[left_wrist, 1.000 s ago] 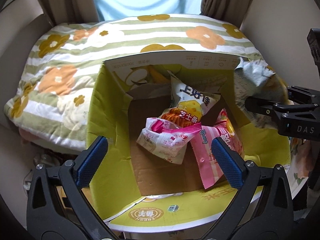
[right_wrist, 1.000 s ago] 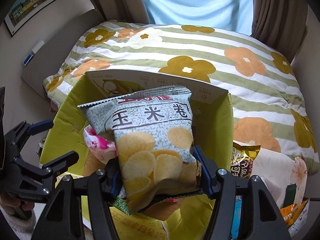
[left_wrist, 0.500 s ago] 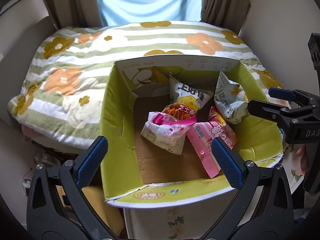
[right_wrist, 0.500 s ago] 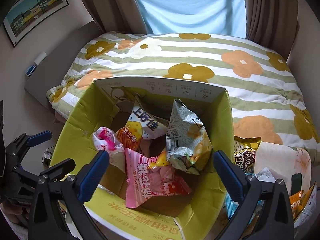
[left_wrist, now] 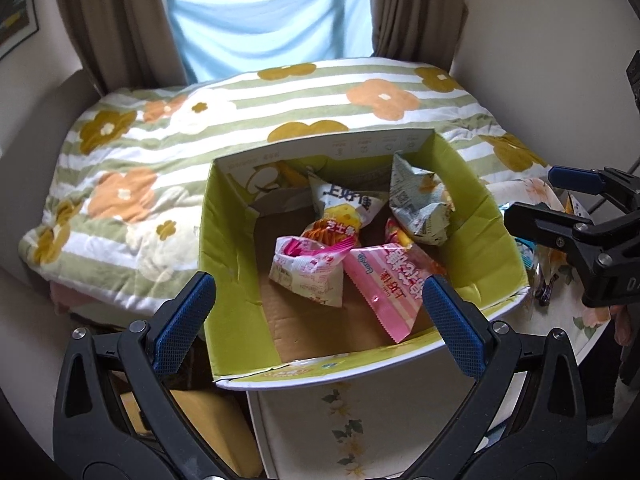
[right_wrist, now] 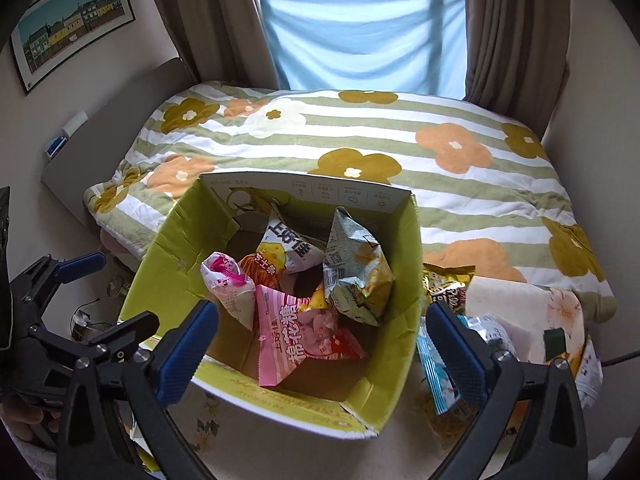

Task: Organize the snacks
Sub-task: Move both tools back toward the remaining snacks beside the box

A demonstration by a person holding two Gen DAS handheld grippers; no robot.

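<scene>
Partly hidden behind the right gripper (right_wrist: 322, 342) finger, loose snack packets (right_wrist: 444, 364) lie on the table beside the green cardboard box (right_wrist: 160, 264); their print is unreadable. Both the right gripper and the left gripper (left_wrist: 318, 316) stand wide apart, holding nothing. Inside the box: a grey-green chip bag (right_wrist: 354, 276) leaning against the right wall, label turned away; a pink packet (right_wrist: 296, 344) reading "棉花糖"; a white bag (right_wrist: 290, 246) reading "上好佳" and "芝士条"; a pink-white pouch (right_wrist: 228, 286), text too small.
</scene>
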